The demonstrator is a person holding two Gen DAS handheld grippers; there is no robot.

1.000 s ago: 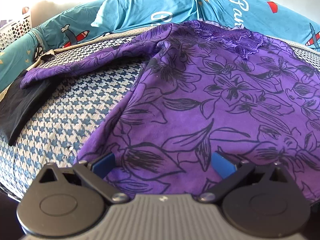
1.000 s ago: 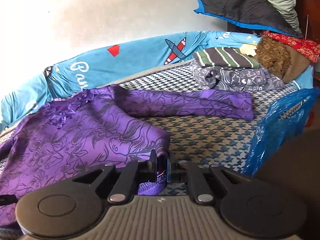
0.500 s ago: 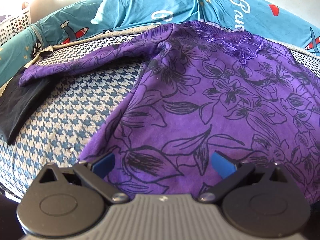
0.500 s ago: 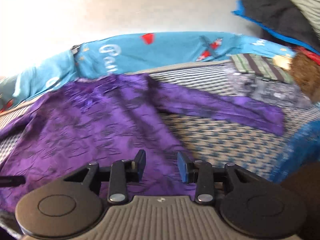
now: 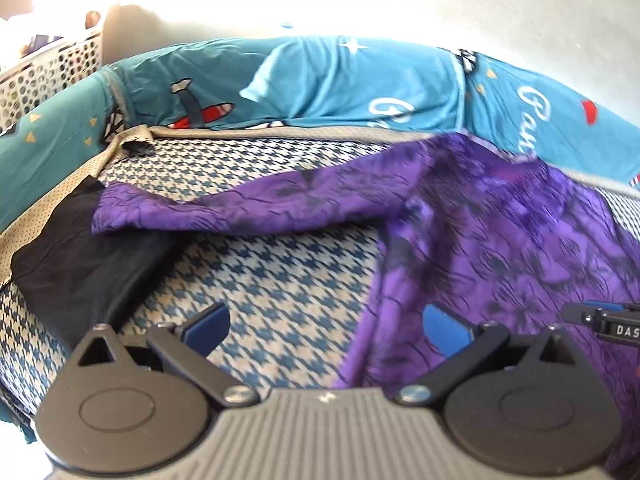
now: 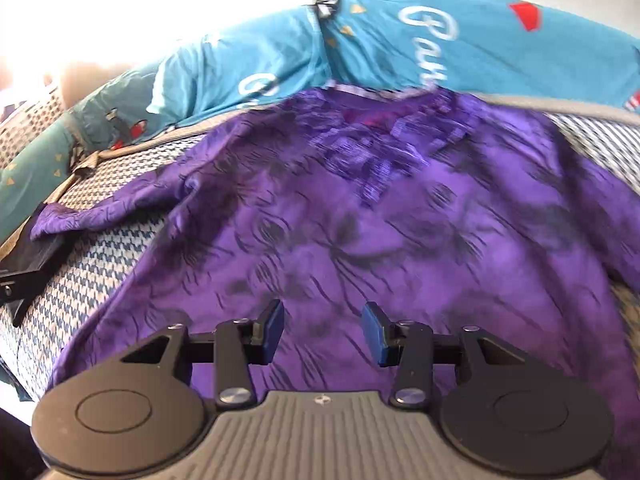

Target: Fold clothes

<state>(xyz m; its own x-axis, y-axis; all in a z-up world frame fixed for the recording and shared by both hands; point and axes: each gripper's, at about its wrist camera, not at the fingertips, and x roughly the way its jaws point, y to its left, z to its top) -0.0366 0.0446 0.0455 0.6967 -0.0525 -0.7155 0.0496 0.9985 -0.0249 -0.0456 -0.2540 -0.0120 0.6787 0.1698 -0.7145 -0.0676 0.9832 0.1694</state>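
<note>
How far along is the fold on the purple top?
Done: the purple top lies spread flat on the houndstooth bedcover, its sleeve stretched out over a black garment. In hand: nothing. The left gripper is open, and the right gripper is opening with nothing between its jaws. Left: every fold.

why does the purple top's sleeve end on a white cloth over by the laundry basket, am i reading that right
Not quite: the cloth under the cuff of the purple top is black, not white, as the left wrist view shows. The sleeve does end there, toward the basket.
</note>
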